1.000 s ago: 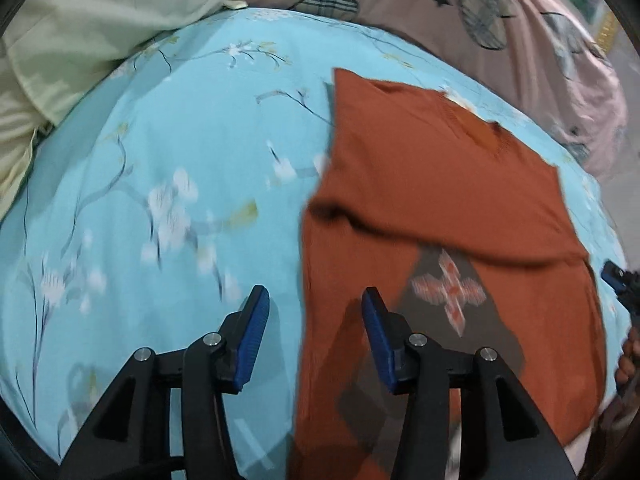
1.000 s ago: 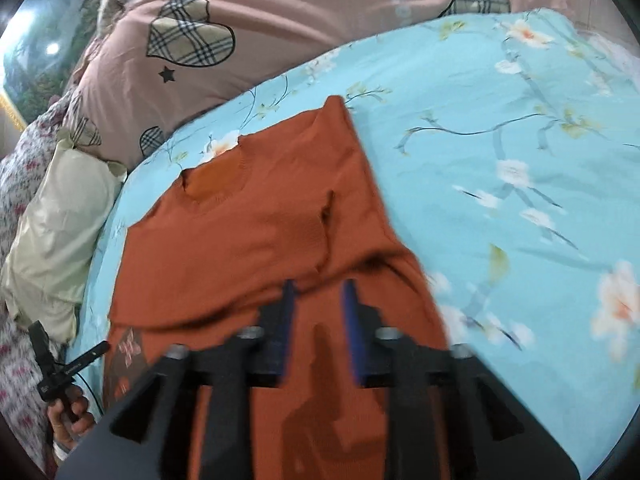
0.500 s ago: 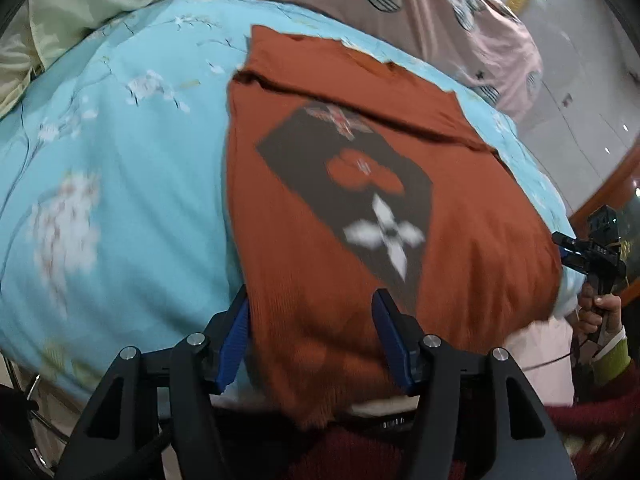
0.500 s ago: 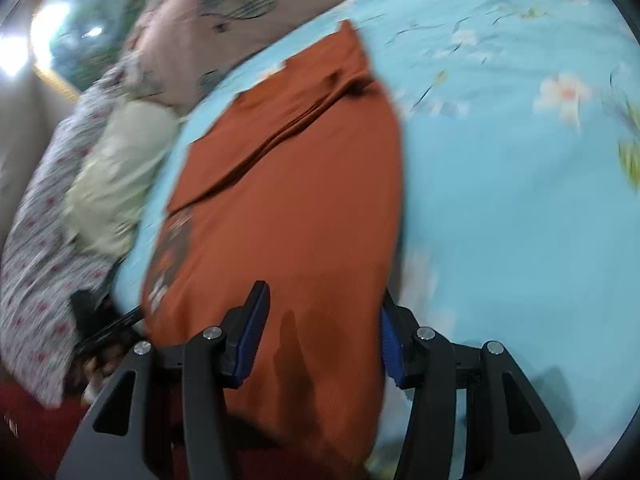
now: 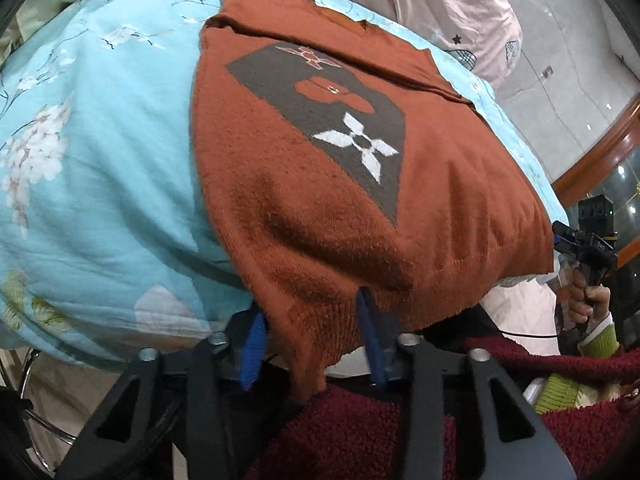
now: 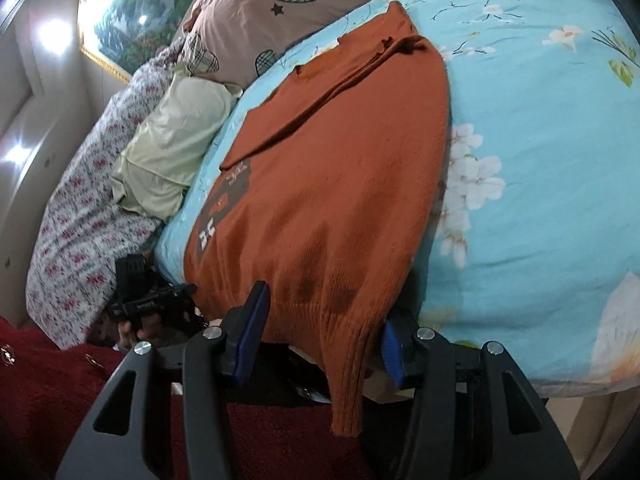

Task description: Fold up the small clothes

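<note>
Rust knit sweater [image 5: 312,208] overhanging bed edge, both tongs [image 5: 312,344] [image 6: 320,332] part-open astride hem, left just narrowing

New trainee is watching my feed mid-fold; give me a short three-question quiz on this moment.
1. True or false: the rust-orange knitted sweater lies on a pale blue floral quilt.
2. Which part of it hangs between each pair of tongs: A collar, B ribbed hem, C cuff?
3. What white shape sits on its grey panel?

Key: 1 true. 2 B, at both the left tongs and the right tongs. 3 a four-petal flower.
</note>
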